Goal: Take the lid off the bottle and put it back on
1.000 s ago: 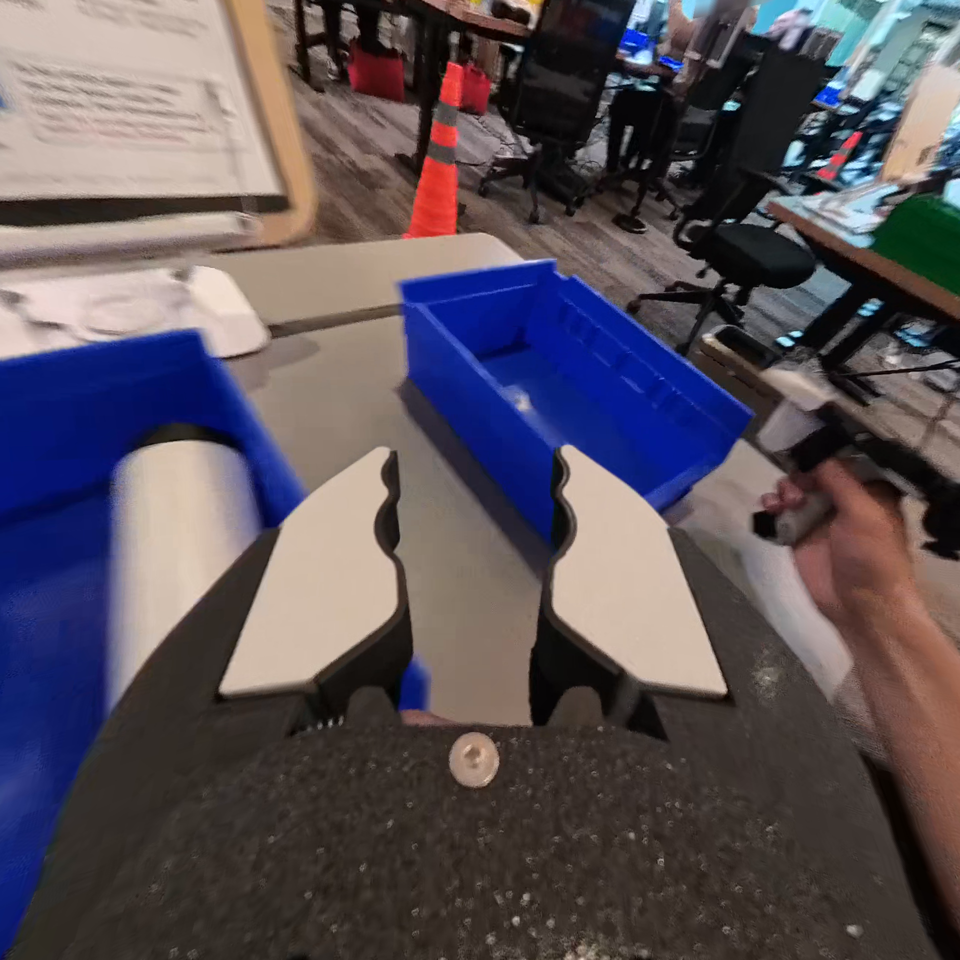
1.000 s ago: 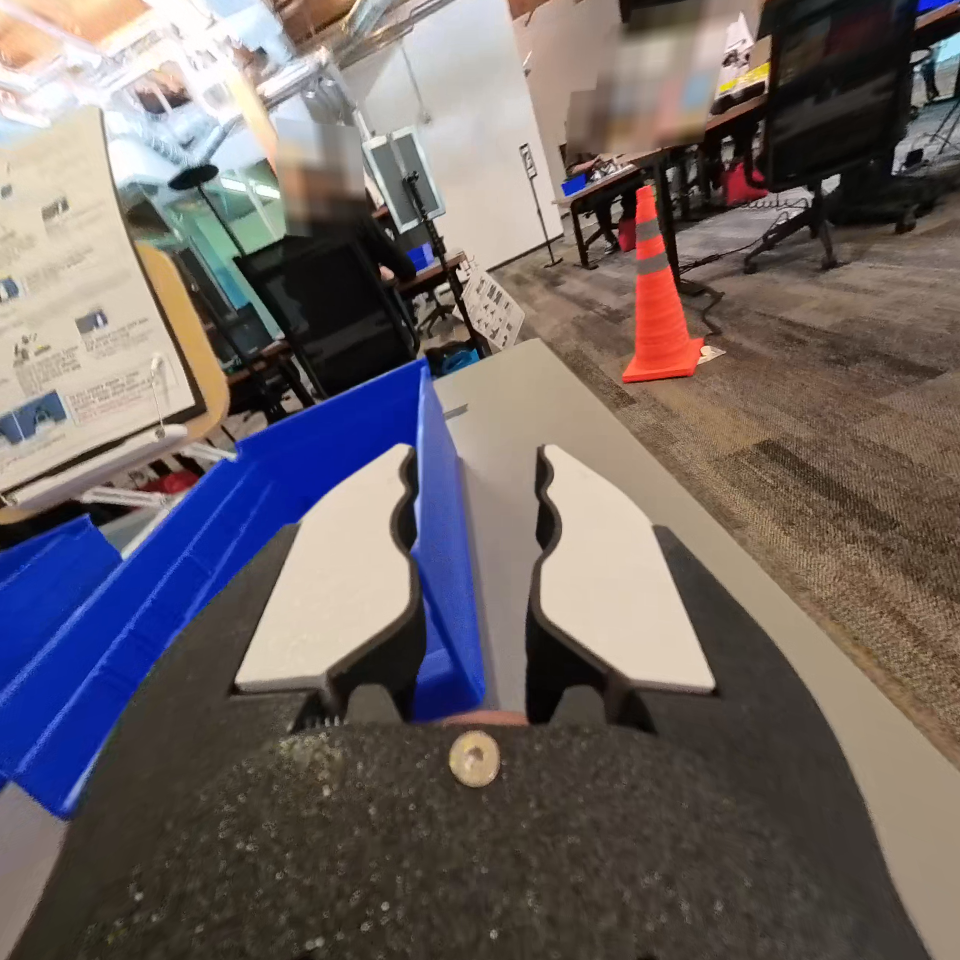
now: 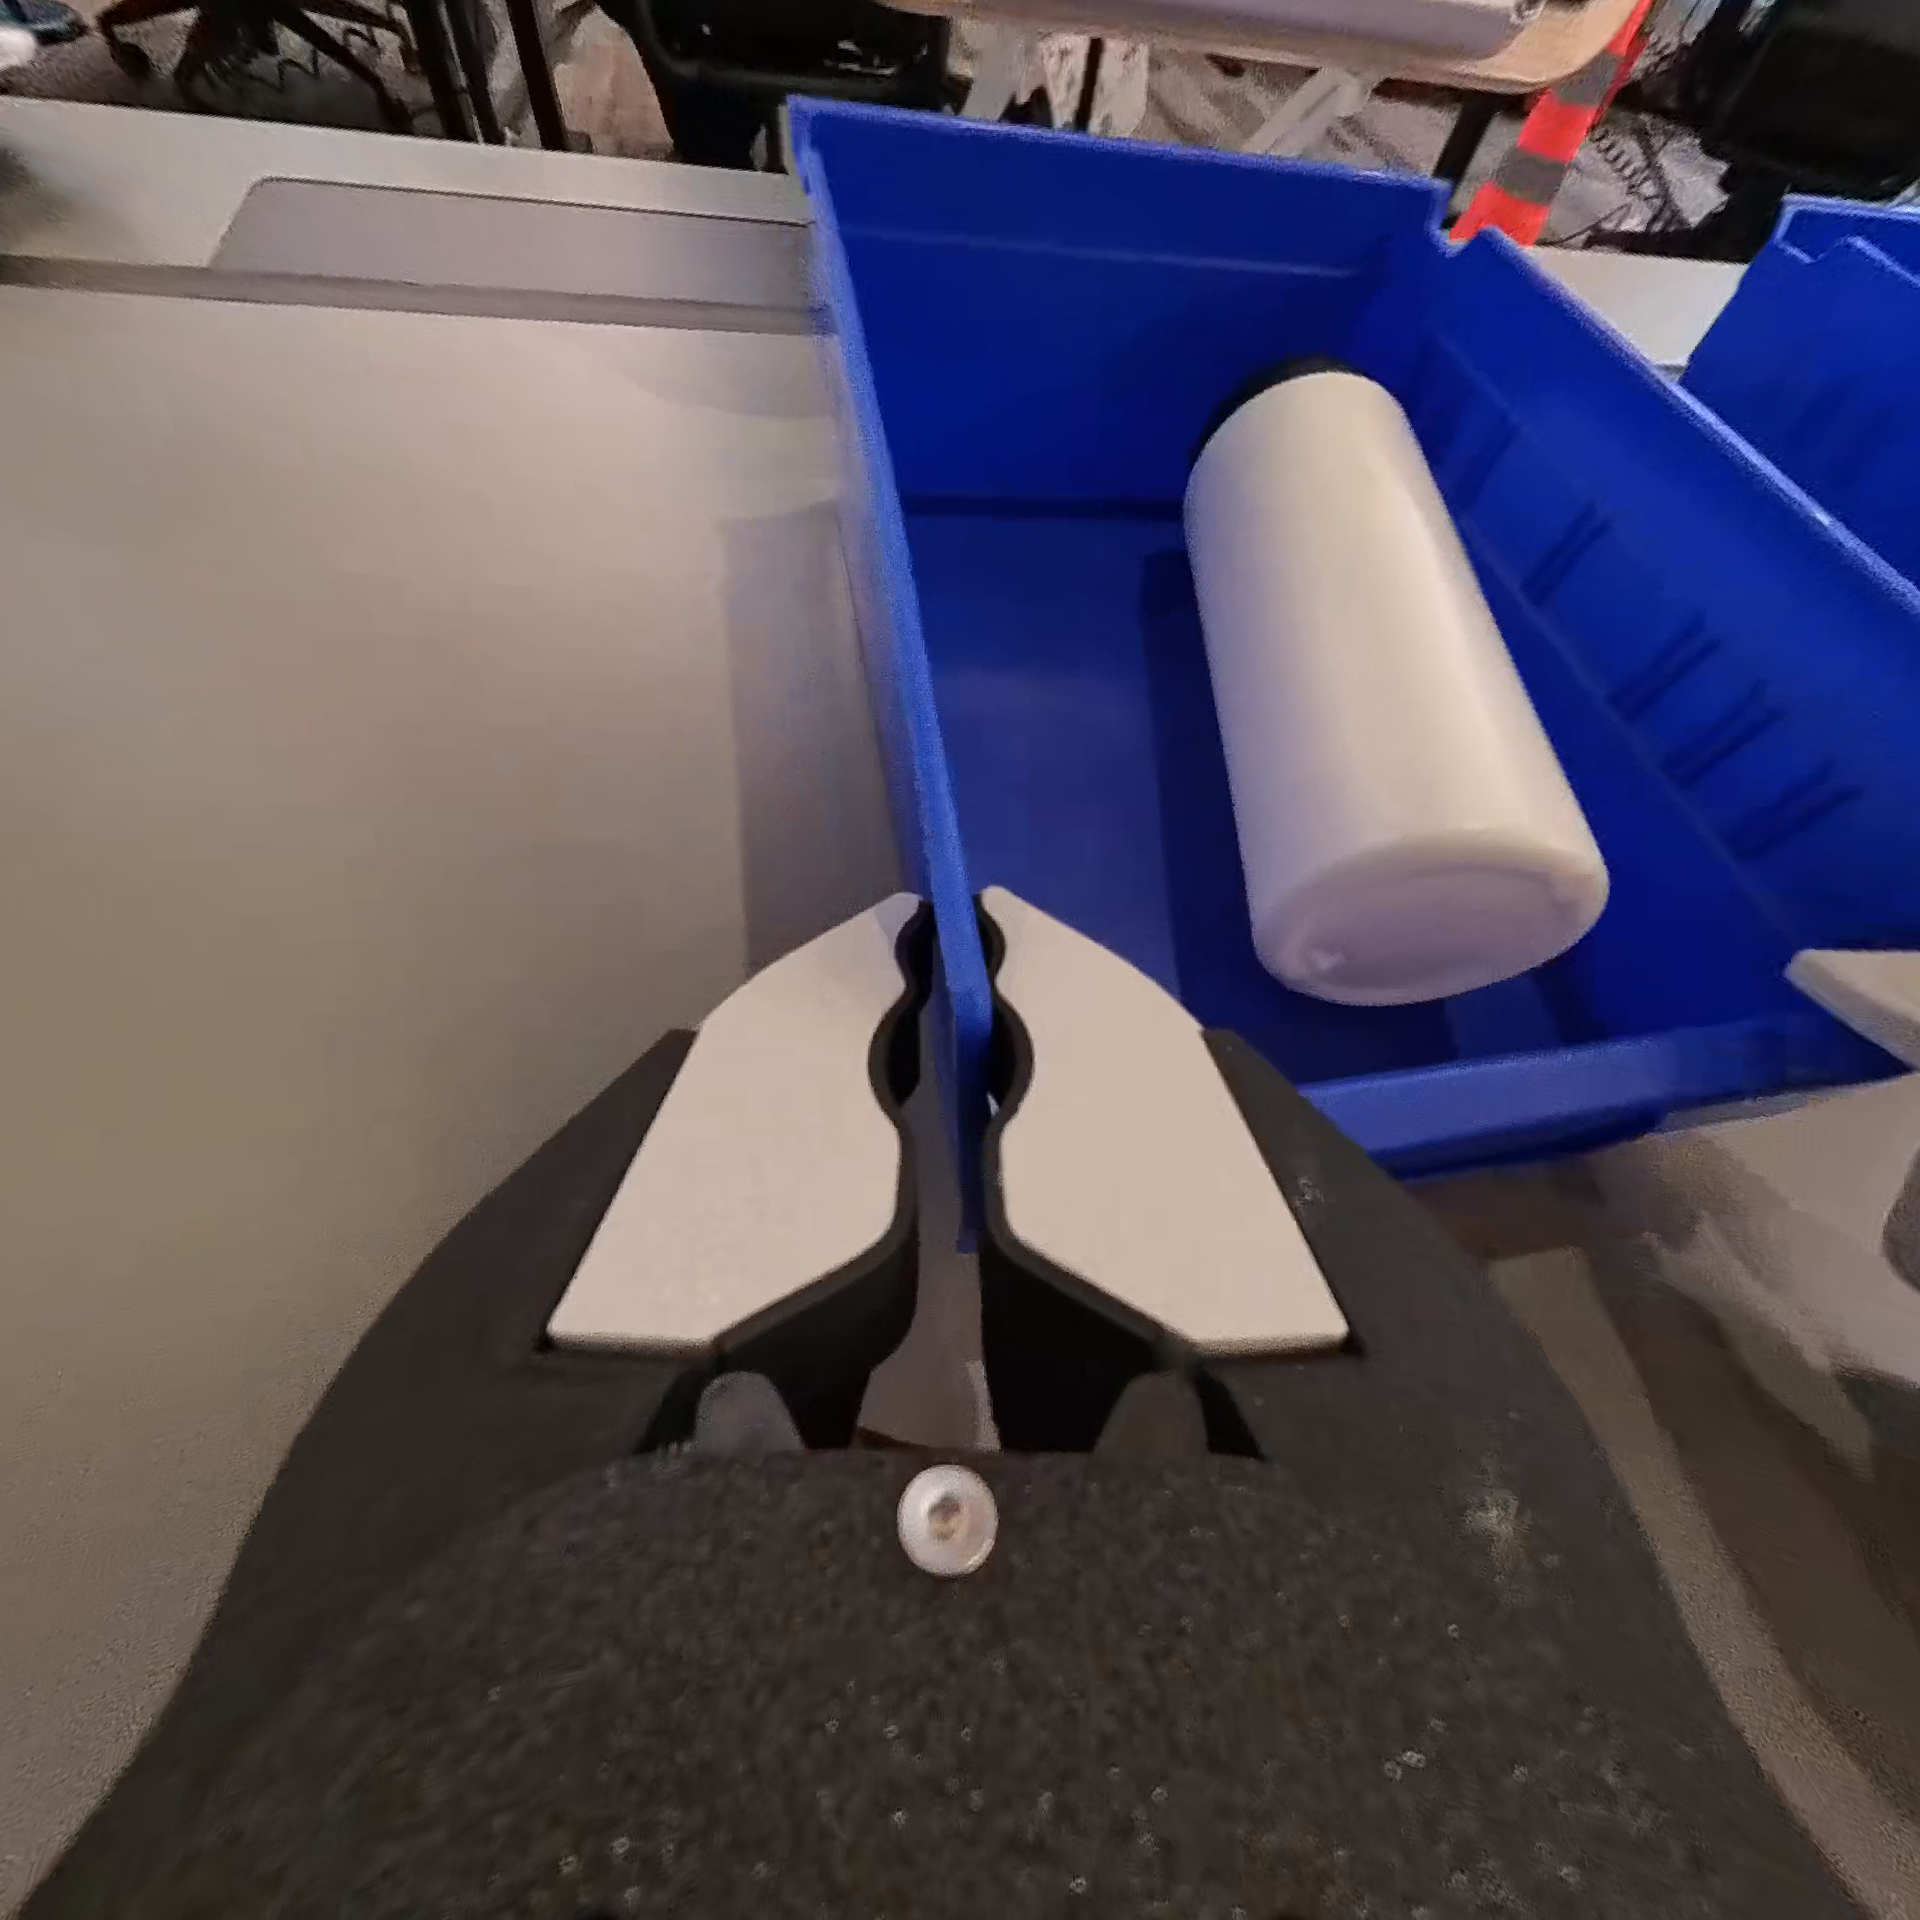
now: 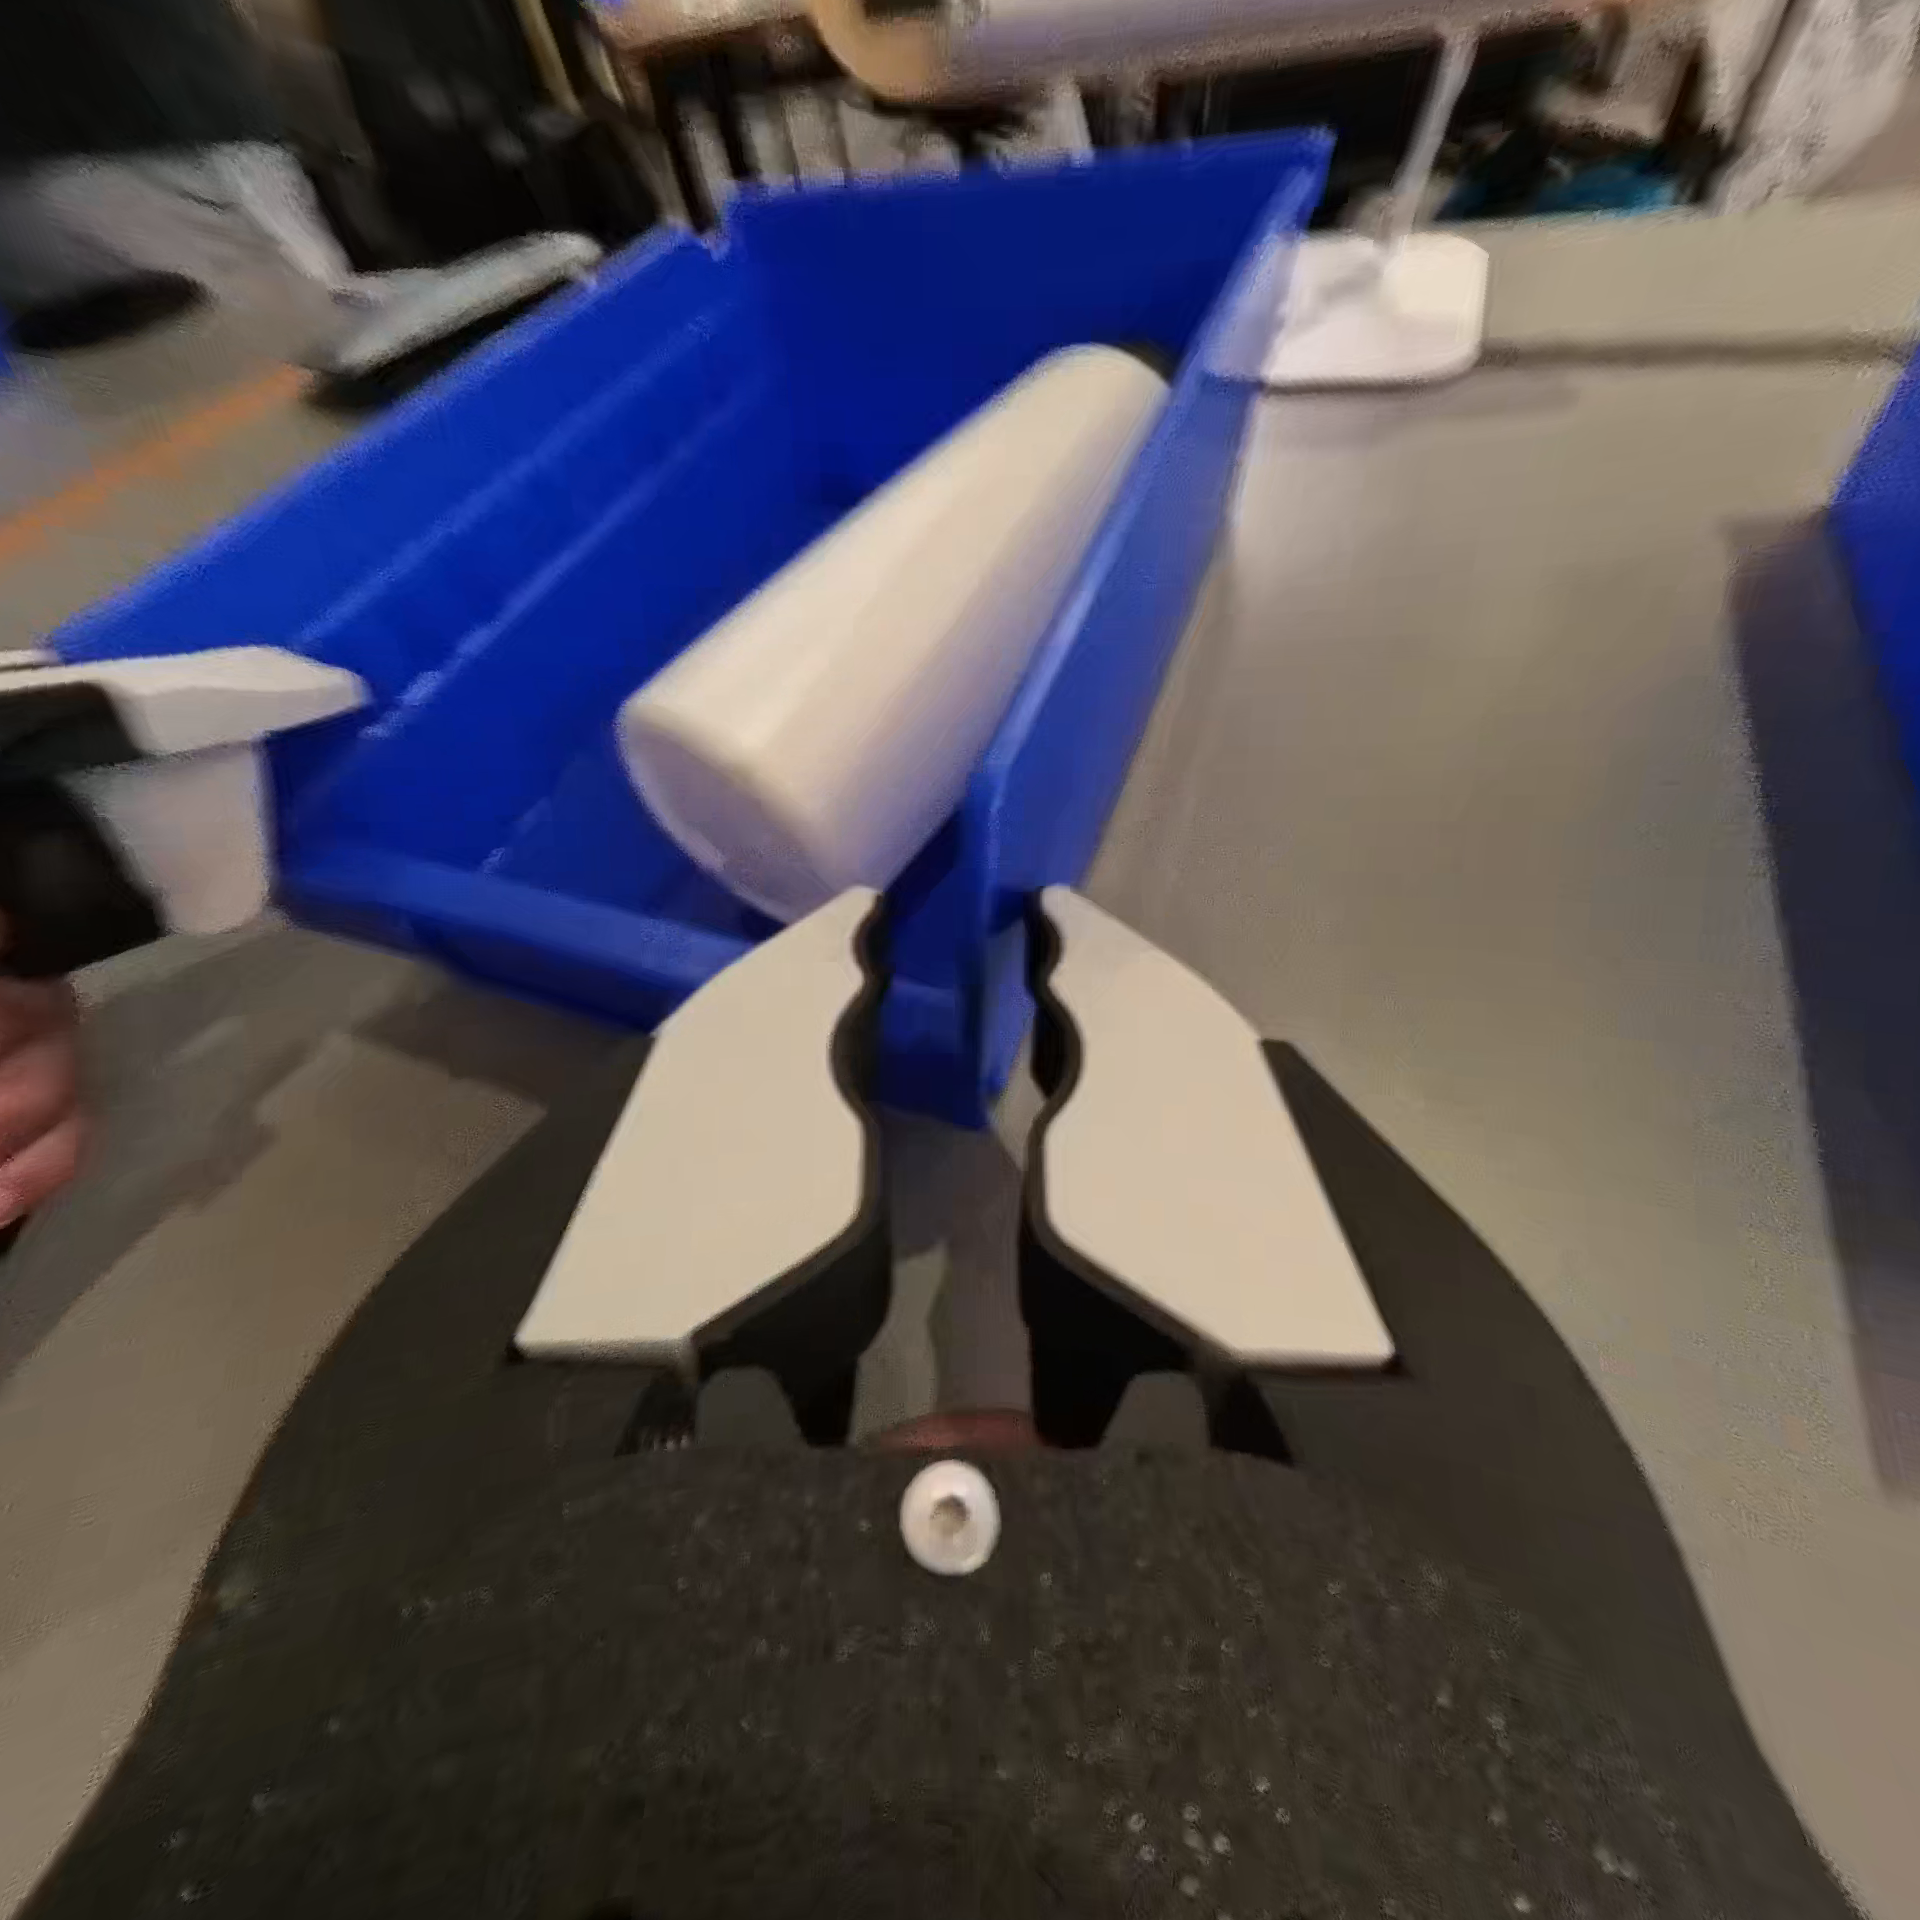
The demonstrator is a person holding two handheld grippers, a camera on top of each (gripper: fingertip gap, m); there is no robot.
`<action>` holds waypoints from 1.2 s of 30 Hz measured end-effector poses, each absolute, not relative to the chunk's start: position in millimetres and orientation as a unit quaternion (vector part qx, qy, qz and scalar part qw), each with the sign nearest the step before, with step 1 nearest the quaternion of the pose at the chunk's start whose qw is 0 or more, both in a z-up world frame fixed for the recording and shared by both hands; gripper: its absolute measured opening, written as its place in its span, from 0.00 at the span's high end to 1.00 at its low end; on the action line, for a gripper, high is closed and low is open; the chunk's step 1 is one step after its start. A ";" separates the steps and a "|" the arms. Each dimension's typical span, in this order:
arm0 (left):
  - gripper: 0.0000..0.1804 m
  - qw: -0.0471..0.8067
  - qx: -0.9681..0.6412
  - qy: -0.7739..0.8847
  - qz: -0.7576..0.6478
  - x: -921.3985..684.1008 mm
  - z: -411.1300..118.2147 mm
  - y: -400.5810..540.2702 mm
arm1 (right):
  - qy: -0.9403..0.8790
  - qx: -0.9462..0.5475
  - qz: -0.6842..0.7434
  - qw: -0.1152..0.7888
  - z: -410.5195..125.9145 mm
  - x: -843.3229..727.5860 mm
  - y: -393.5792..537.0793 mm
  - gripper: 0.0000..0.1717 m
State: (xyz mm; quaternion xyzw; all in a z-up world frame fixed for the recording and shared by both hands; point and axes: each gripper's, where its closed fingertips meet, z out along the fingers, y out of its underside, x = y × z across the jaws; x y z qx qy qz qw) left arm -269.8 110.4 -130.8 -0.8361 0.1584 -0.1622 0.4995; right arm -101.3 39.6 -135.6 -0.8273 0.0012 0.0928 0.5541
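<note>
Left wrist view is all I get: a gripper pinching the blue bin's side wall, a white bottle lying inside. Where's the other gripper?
Observer: The right gripper straddles the blue bin at the opposite wall's near corner, with a gap showing beside the wall.
Operator: Who holds mine?
Observer: A hand shows below the left gripper, at the right view's left edge.
Operator: Anything behind the bin?
Observer: A flat white stand base sits on the table past the far corner.

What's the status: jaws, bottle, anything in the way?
Left gripper clamped on bin wall. Right gripper straddles opposite wall, not clamped. Bottle lying in bin, untouched.
</note>
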 end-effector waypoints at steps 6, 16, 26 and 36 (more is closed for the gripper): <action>0.99 0.509 -0.838 0.154 -0.121 -283.8 -129.4 118.1 | 0.021 -0.844 0.001 0.536 -138.2 -104.0 50.4 0.97; 0.99 0.557 -0.823 0.077 -0.078 -404.3 -108.7 157.1 | -0.016 -0.831 -0.008 0.556 -121.4 -213.9 100.4 0.97; 0.99 0.524 -0.842 0.105 -0.077 -503.6 -128.3 195.6 | -0.055 -0.845 0.077 0.527 -137.1 -318.7 147.9 0.95; 0.98 0.542 -0.832 0.070 -0.091 -520.0 -127.7 207.1 | -0.074 -0.840 0.190 0.503 -139.3 -344.1 142.8 0.88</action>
